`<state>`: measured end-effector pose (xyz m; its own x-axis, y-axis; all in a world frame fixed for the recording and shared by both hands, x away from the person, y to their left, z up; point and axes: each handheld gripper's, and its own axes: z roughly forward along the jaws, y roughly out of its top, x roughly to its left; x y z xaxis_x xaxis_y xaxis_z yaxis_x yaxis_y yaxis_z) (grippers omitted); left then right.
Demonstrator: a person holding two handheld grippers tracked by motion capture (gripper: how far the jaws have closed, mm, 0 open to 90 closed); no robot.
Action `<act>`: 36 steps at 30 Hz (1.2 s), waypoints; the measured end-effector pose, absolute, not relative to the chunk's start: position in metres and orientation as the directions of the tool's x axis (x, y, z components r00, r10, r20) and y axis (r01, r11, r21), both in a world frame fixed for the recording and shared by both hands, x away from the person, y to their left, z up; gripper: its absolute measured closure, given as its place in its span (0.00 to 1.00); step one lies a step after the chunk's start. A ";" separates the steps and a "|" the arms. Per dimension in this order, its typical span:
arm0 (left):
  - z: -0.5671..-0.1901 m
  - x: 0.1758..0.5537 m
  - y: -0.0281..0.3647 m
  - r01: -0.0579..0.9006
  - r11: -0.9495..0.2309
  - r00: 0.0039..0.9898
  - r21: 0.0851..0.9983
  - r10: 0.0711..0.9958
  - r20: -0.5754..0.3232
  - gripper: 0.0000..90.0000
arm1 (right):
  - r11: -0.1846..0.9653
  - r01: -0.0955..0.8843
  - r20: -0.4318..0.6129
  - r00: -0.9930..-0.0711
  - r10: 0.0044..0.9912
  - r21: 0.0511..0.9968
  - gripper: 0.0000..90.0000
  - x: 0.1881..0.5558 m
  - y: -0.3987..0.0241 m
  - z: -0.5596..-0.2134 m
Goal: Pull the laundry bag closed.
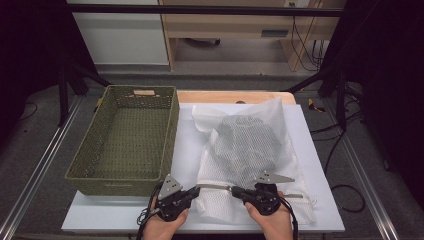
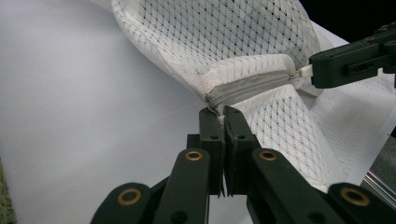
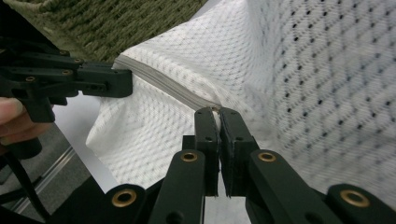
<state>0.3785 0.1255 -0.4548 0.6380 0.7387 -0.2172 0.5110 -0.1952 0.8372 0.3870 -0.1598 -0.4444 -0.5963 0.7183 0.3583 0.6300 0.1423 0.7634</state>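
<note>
Zipping the mesh bag

Hands sit at six o'clock on the desk (image 1: 320, 165); bag (image 1: 245, 145) centre, basket (image 1: 125, 137) at nine. Left tongs (image 2: 224, 112) pinch the zipper's end. Right tongs (image 3: 215, 112) pinch its pull: keep the zipper (image 3: 163, 84) taut, draw straight.

bag (image 1: 240, 150): white mesh cloth, matt
zip (image 2: 252, 86): grey, ribbed
basket (image 1: 125, 137): green woven wicker, rough
table (image 1: 190, 150): white, smooth
</note>
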 end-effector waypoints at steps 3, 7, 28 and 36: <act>-0.456 0.378 0.125 0.510 -0.196 0.637 0.838 0.740 -0.215 0.98 | 0.144 0.630 0.355 -0.595 0.721 0.763 0.97 0.386 -0.163 -0.444; -0.457 0.378 0.123 0.508 -0.203 0.641 0.837 0.739 -0.210 0.98 | 0.147 0.629 0.346 -0.590 0.730 0.763 0.97 0.386 -0.172 -0.443; -0.461 0.377 0.121 0.513 -0.205 0.630 0.834 0.750 -0.203 0.98 | 0.137 0.609 0.305 -0.564 0.767 0.781 0.97 0.377 -0.224 -0.437; -0.462 0.377 0.119 0.513 -0.209 0.631 0.832 0.749 -0.201 0.98 | 0.135 0.617 0.308 -0.556 0.772 0.775 0.96 0.377 -0.233 -0.436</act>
<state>0.3766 0.1190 -0.4624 0.6314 0.7490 -0.2009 0.5133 -0.2094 0.8323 0.3767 -0.2335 -0.4360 -0.5556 0.7724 0.3079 0.6174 0.1352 0.7750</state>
